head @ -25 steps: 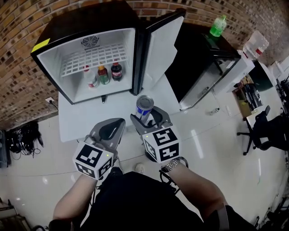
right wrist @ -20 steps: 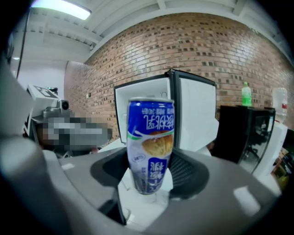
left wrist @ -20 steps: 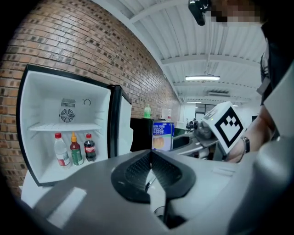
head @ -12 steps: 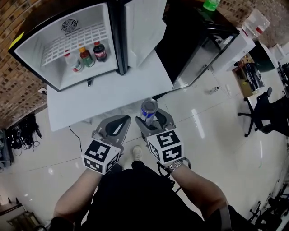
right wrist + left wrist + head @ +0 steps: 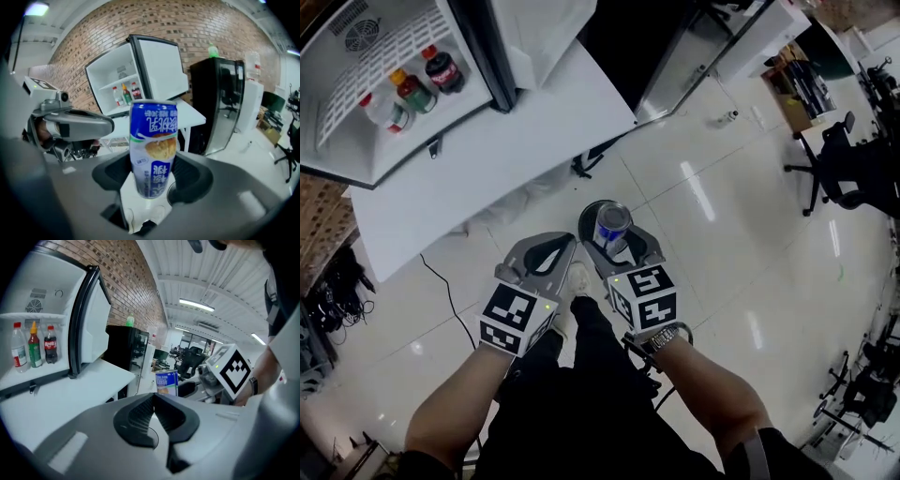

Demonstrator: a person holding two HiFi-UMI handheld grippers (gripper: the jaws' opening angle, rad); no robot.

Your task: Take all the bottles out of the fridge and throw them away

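Observation:
My right gripper (image 5: 614, 246) is shut on an upright blue and white can (image 5: 612, 225), its print upside down in the right gripper view, where the can (image 5: 153, 147) fills the gap between the pads. A dark round shape (image 5: 587, 213) lies on the floor just under it. Close to the left, my left gripper (image 5: 546, 260) is shut and holds nothing, its pads (image 5: 140, 411) meeting at the tips. In the open fridge (image 5: 356, 164), on the table at the upper left, stand a clear bottle (image 5: 380, 112), a green bottle (image 5: 411, 91) and a cola bottle (image 5: 442, 67).
The white table (image 5: 487, 141) carries the fridge, whose door (image 5: 159, 65) stands open. A black glass-door cabinet (image 5: 220, 103) has a green bottle (image 5: 213, 50) on top. An office chair (image 5: 853, 169) stands far right, and cables (image 5: 337, 272) lie on the floor at left.
Both grippers have sunk and drawn back from the table, now over the floor near my shoe. The can stays in the right gripper. Fridge and table have slid toward the view's upper left.

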